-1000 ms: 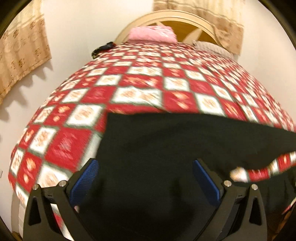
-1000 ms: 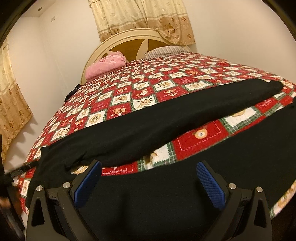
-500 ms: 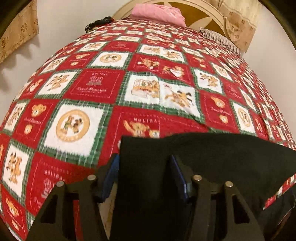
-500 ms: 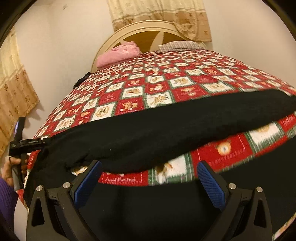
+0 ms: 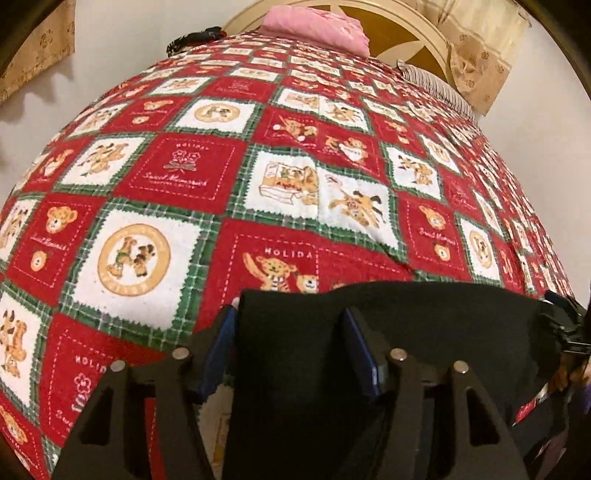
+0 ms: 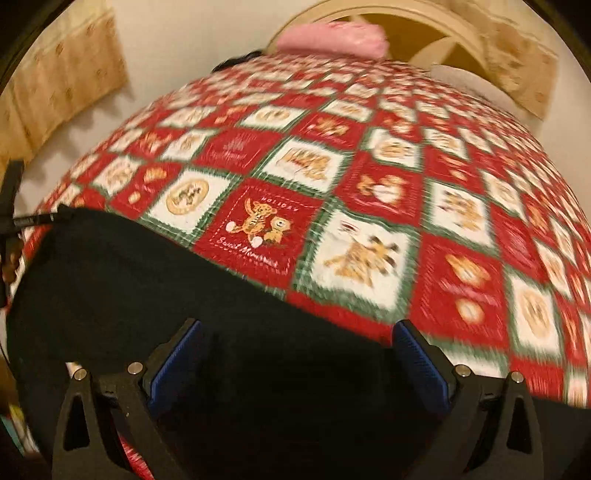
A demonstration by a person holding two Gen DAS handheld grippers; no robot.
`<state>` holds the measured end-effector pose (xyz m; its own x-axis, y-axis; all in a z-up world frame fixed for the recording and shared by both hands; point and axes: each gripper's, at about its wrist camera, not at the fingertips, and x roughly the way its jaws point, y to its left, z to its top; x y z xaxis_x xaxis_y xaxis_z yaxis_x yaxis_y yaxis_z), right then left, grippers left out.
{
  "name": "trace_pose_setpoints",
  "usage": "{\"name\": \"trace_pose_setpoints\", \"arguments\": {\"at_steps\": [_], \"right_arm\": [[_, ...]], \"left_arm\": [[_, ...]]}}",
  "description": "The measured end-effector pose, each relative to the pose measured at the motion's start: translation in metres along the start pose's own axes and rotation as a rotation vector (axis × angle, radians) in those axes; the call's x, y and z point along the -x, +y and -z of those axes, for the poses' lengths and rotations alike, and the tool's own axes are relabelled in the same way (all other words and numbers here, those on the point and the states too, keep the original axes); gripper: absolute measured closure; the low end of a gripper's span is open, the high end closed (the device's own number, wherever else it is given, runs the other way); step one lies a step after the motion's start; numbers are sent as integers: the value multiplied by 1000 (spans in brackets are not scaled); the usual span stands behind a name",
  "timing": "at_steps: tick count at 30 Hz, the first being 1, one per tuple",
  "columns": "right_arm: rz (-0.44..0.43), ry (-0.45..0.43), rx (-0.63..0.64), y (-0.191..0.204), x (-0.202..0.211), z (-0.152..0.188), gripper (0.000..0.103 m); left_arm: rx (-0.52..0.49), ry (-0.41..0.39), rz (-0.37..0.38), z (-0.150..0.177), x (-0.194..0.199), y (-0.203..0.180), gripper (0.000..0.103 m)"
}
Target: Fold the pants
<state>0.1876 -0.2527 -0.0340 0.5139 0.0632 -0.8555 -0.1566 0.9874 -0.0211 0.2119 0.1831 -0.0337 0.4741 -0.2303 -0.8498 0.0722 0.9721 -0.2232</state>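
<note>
"HOLIDAY" and "Sweet Memories" are read on the quilt (image 5: 184,177), frame centre. Black pants (image 5: 406,332) are pinched by the slightly opening left gripper (image 5: 291,325); the right gripper (image 6: 299,339) is spread wide over them.

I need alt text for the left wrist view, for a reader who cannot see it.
The left gripper holds the edge of black pants between its blue pads; the jaws are opening slightly. The pants lie on a bed with a red, white and green teddy-bear quilt. A pink pillow lies by the headboard.
</note>
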Motion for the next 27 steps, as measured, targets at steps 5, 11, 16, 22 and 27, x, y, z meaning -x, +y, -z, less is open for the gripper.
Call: {"name": "trace_pose_setpoints", "arguments": {"at_steps": [5, 11, 16, 22, 27], "right_arm": [[-43, 57, 112, 12, -21, -5, 21], [-65, 51, 69, 9, -5, -1, 88], [-123, -106, 12, 18, 58, 0, 100], [-126, -266, 41, 54, 142, 36, 100], [-172, -302, 24, 81, 177, 95, 100]], "left_arm": [[-102, -5, -27, -3, -5, -15, 52], [-92, -19, 61, -8, -4, -16, 88], [-101, -137, 76, -3, 36, -27, 88], [-89, -302, 160, 14, 114, -24, 88], [-85, -416, 218, 62, 160, -15, 88]]}}
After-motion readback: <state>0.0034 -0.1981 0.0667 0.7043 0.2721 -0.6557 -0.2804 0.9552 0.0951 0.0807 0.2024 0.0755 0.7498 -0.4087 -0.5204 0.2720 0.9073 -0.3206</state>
